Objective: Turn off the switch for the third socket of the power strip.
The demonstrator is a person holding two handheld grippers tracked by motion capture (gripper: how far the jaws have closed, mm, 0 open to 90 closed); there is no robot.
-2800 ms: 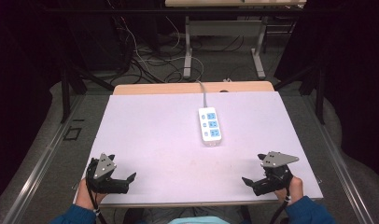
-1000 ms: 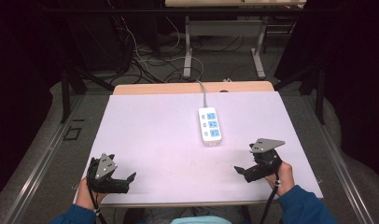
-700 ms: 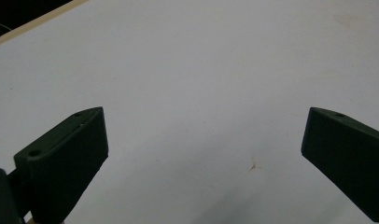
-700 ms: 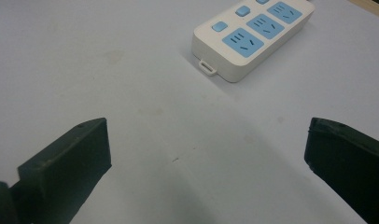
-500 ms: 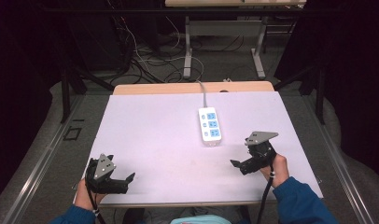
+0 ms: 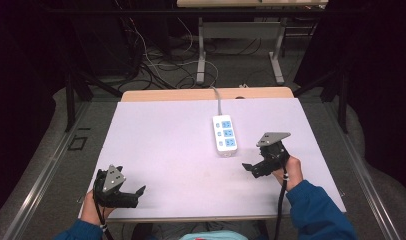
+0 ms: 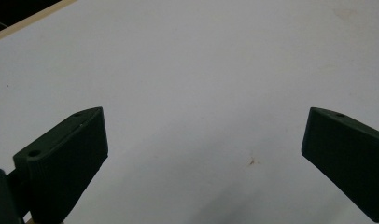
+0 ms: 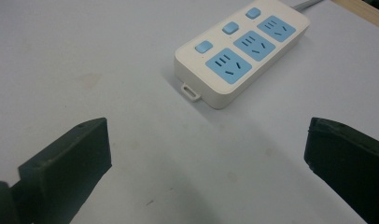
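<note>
— White plastic, blue sockets: where did the power strip point(image 6: 225, 135) lie?

— It lay flat on the pale desk point(image 6: 161, 145), right of the middle, with its grey cord point(image 6: 219, 100) running off over the far edge. In the right gripper view the power strip point(image 8: 241, 49) showed three blue sockets, each with a small blue switch beside it, and a little tab at its near end.

— And the right hand-held gripper point(image 6: 254, 169)?

— It was held above the desk just beside the strip's near end, to the right of it and not touching it. Its jaws stood wide apart with nothing between them; that view showed bare desk in the gap and the strip ahead.

— What about the left hand-held gripper point(image 6: 133, 195)?

— It sat at the near left corner of the desk, well apart from the strip. Its jaws were also spread wide and empty, and its own view showed plain desk surface point(image 7: 192, 93) between them, with a small brownish speck point(image 7: 251, 162) on it.
</note>
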